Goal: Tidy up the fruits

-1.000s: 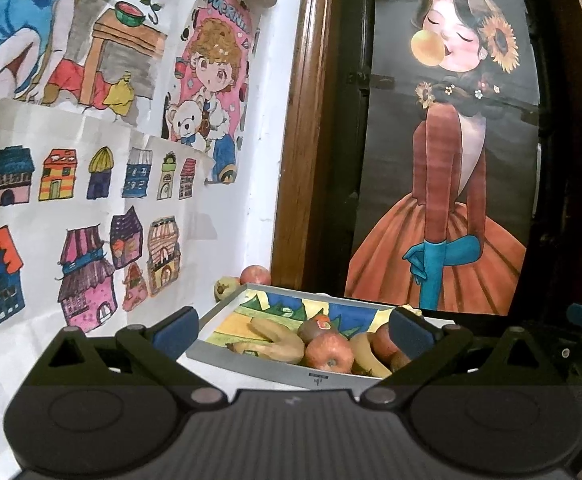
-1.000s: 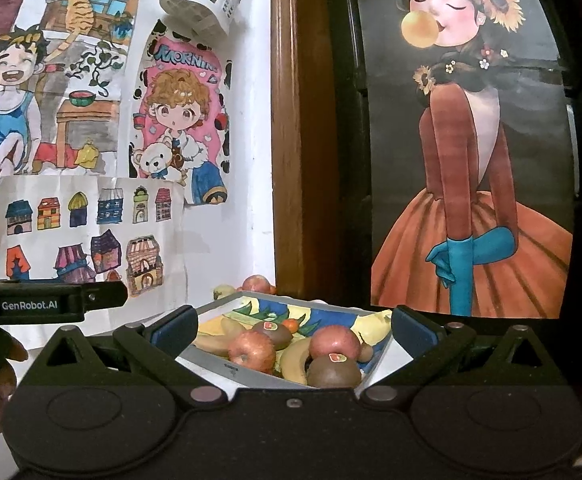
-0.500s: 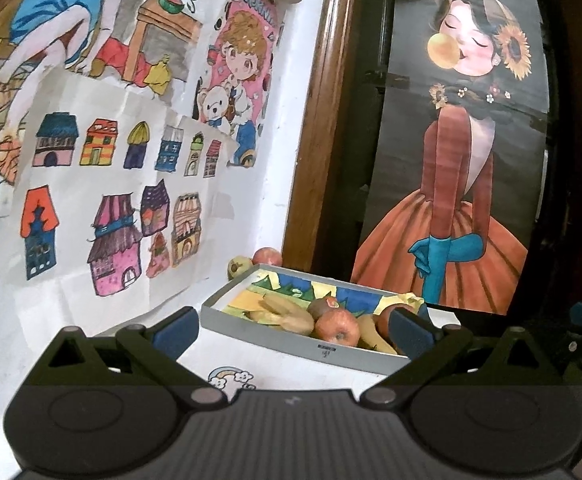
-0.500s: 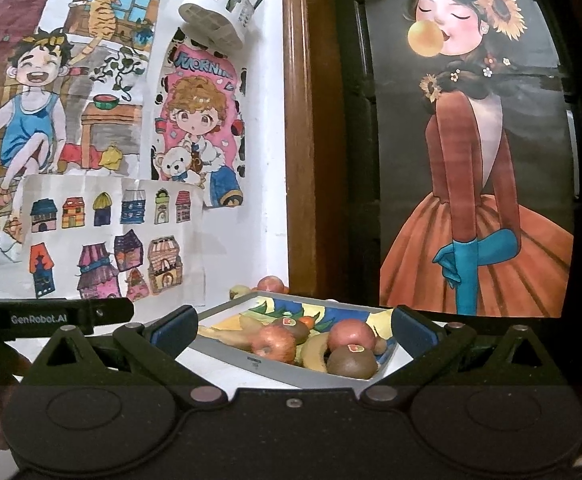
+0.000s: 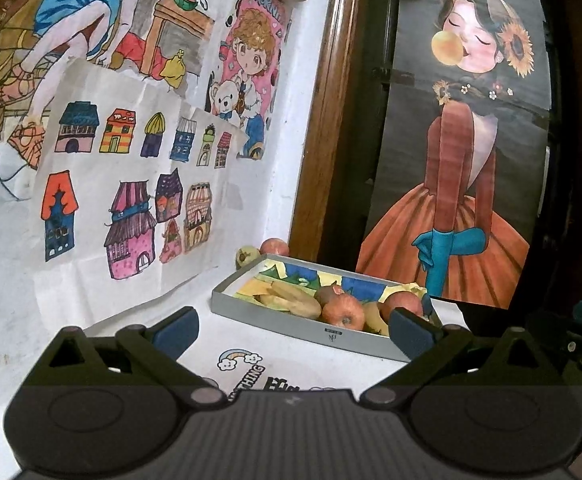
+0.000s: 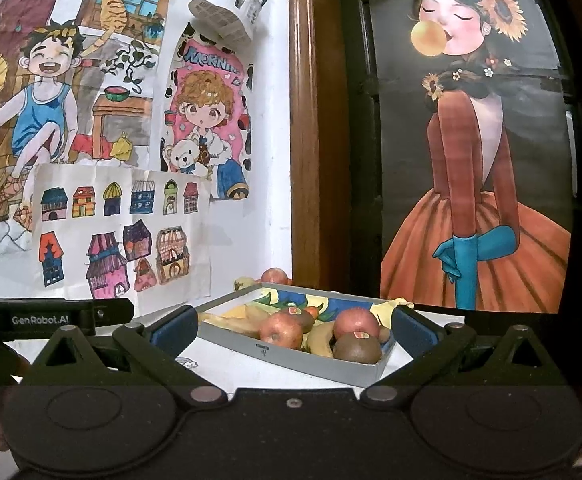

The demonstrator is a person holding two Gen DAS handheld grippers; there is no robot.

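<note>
Before the tray (image 5: 291, 322), both grippers (image 5: 293, 326) (image 6: 293, 330) hover spread.

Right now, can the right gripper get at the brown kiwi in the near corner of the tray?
Probably yes. The right gripper is open and empty, the kiwi lies on top in the tray's near corner, and nothing stands between them; only the low wall must be cleared.

One grey tray (image 6: 247, 342) is seen on the surface. In it, two red apples (image 6: 281, 330) and two brown kiwis (image 6: 357, 347) can be counted, with several bananas (image 5: 296, 305) whose number cannot be told. Behind the tray, two more fruits (image 5: 274, 247) are seen. Four drawings (image 6: 131, 236) are counted on the walls.
</note>
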